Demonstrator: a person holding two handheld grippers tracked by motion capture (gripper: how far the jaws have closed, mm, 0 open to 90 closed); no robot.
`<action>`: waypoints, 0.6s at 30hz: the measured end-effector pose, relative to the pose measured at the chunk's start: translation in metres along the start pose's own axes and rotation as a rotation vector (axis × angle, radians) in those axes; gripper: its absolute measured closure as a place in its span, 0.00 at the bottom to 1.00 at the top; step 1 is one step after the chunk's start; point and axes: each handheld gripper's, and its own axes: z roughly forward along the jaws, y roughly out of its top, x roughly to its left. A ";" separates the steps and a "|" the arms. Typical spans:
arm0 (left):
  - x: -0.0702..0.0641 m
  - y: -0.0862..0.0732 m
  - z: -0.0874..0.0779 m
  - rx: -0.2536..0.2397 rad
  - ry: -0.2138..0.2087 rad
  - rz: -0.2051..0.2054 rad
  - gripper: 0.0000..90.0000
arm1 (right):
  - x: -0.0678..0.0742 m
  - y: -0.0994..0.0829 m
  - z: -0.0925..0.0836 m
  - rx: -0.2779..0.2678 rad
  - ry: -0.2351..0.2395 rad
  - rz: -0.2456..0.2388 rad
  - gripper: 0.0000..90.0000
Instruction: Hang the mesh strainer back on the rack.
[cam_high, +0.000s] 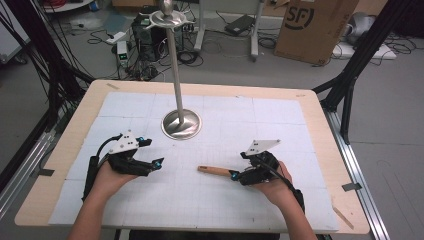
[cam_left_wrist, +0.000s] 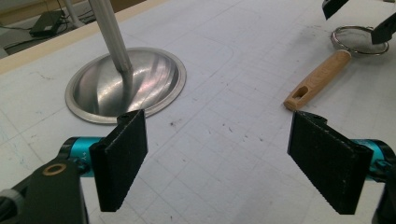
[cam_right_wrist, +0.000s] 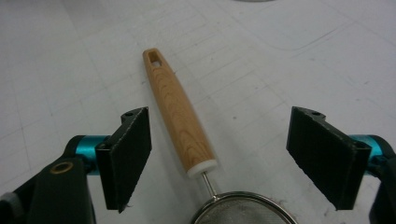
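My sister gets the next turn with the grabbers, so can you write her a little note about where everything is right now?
Left gripper: open, empty, resting near the stand.
Right gripper: open, jaws either side of the strainer, not yet gripping its wooden handle.
Strainer lies flat on the white mat, handle pointing toward the left gripper.
Done: right gripper lined up over the strainer.
Left: close on the handle and lift; the stand's top hooks look like the likely spot.

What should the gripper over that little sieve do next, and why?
Probably close on the wooden handle. The right gripper stands open astride the strainer, which lies flat on the table, pads not yet touching it.
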 end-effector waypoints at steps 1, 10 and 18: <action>0.000 0.000 0.000 -0.002 0.002 0.000 0.23 | 0.001 0.001 0.003 0.016 0.005 -0.006 0.26; 0.000 0.001 -0.002 -0.002 0.004 0.005 0.23 | 0.006 0.002 0.020 0.139 0.060 -0.022 0.48; 0.000 0.000 0.000 0.004 0.004 0.000 0.23 | 0.005 0.000 0.026 0.212 0.055 -0.011 0.64</action>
